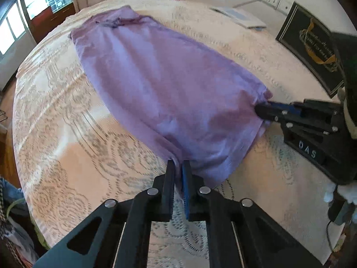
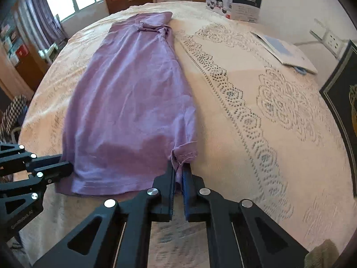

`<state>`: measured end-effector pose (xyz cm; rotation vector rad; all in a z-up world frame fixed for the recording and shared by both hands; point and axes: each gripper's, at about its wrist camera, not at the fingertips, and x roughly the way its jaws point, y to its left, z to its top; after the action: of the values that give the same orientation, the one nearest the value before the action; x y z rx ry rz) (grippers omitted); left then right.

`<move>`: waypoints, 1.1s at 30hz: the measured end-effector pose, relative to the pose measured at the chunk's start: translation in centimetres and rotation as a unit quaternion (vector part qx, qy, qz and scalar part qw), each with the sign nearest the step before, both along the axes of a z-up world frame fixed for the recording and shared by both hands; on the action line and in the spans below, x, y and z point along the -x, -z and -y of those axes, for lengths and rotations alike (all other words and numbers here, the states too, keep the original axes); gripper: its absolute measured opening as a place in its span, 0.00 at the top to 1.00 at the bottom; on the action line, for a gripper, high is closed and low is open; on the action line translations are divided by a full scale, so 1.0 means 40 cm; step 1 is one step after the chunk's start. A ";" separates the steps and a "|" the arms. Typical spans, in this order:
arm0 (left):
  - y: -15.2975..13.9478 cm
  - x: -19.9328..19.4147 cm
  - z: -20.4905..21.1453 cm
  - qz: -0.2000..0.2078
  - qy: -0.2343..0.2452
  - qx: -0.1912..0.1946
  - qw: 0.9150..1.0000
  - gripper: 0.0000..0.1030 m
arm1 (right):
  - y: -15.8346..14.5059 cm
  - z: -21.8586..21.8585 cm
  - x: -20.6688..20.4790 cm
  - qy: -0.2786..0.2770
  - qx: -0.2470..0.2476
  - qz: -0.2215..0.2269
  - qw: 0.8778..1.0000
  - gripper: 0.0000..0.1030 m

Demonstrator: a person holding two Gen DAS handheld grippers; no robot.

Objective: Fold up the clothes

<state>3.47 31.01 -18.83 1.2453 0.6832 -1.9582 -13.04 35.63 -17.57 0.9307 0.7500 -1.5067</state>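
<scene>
I am pinching the shirt's (image 1: 160,82) near hem corners on the lace cloth (image 2: 256,111), left gripper (image 1: 179,167) and right gripper (image 2: 179,169) both clenched on fabric.

Hem corners of purple shirt (image 1: 169,84) hidden inside both clamped jaws. Dark framed picture (image 2: 343,111) cut off at right edge. Print on far box (image 2: 234,2) too small to read.

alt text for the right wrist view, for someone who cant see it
The right gripper pinches the near right hem corner of a long purple shirt lying on a lace tablecloth. The left gripper grips the other hem corner.
</scene>
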 end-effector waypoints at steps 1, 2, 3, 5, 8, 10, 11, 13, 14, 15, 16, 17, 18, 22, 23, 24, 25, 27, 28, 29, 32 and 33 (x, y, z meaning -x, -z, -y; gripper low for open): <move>-0.014 -0.009 0.006 -0.005 0.004 0.003 1.000 0.95 | -0.015 -0.004 -0.002 0.010 0.009 0.007 1.000 0.94; -0.028 -0.017 0.012 -0.009 0.008 0.006 1.000 0.95 | -0.030 -0.007 -0.003 0.019 0.017 0.013 1.000 0.94; -0.042 -0.026 0.019 -0.014 0.013 0.008 1.000 0.95 | -0.048 -0.008 -0.004 0.027 0.027 0.017 0.999 0.94; -0.070 -0.043 0.034 -0.025 0.025 0.010 0.999 0.95 | -0.088 -0.004 -0.003 0.044 0.046 0.021 0.998 0.94; -0.112 -0.054 0.077 -0.044 0.044 0.019 0.998 0.95 | -0.151 0.019 0.006 0.067 0.073 0.038 0.994 0.94; -0.142 -0.054 0.134 -0.056 0.054 0.029 0.997 0.95 | -0.192 0.046 0.008 0.075 0.090 0.047 0.992 0.94; -0.157 -0.057 0.168 -0.063 0.057 0.034 0.996 0.95 | -0.210 0.064 0.003 0.074 0.097 0.044 0.992 0.94; -0.181 -0.065 0.250 -0.075 0.057 0.042 0.995 0.95 | -0.246 0.122 -0.016 0.072 0.106 0.032 0.991 0.94; -0.190 -0.071 0.306 -0.079 0.058 0.046 0.994 0.95 | -0.256 0.157 -0.024 0.072 0.109 0.029 0.991 0.94; -0.196 -0.080 0.359 -0.085 0.060 0.047 0.994 0.95 | -0.265 0.203 -0.033 0.075 0.114 0.030 0.990 0.94; -0.201 -0.086 0.414 -0.090 0.062 0.047 0.993 0.95 | -0.269 0.249 -0.039 0.078 0.117 0.030 0.990 0.94; -0.201 -0.091 0.464 -0.094 0.066 0.045 0.992 0.95 | -0.270 0.289 -0.043 0.082 0.118 0.029 0.989 0.94; -0.200 -0.096 0.511 -0.097 0.071 0.043 0.992 0.95 | -0.270 0.339 -0.048 0.087 0.120 0.026 0.989 0.94; -0.187 -0.107 0.729 -0.103 0.084 0.024 0.991 0.95 | -0.265 0.562 -0.061 0.105 0.121 0.030 0.987 0.94; -0.181 -0.108 0.777 -0.101 0.085 0.019 0.991 0.95 | -0.264 0.618 -0.062 0.109 0.120 0.033 0.986 0.94; -0.177 -0.108 0.821 -0.098 0.088 0.014 0.991 0.95 | -0.263 0.674 -0.061 0.113 0.119 0.037 0.986 0.94; -0.171 -0.105 0.860 -0.095 0.093 0.009 0.991 0.95 | -0.263 0.720 -0.061 0.116 0.118 0.039 0.985 0.94; -0.158 -0.093 0.942 -0.089 0.106 0.005 0.990 0.95 | -0.267 0.804 -0.062 0.120 0.119 0.042 0.985 0.94; -0.153 -0.088 0.972 -0.087 0.111 0.004 0.990 0.95 | -0.269 0.840 -0.062 0.120 0.120 0.042 0.985 0.94; -0.148 -0.085 0.996 -0.086 0.111 0.005 0.990 0.95 | -0.270 0.872 -0.060 0.122 0.119 0.041 0.985 0.94; -0.133 -0.075 1.093 -0.082 0.097 0.009 0.992 0.95 | -0.264 0.968 -0.054 0.125 0.114 0.041 0.985 0.94; -0.130 -0.075 1.120 -0.081 0.092 0.010 0.992 0.95 | -0.259 0.997 -0.051 0.126 0.110 0.042 0.985 0.94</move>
<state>6.48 -13.78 -13.63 1.1820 0.6467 -2.2302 -11.00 -4.27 -7.20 0.9380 0.4050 -1.7201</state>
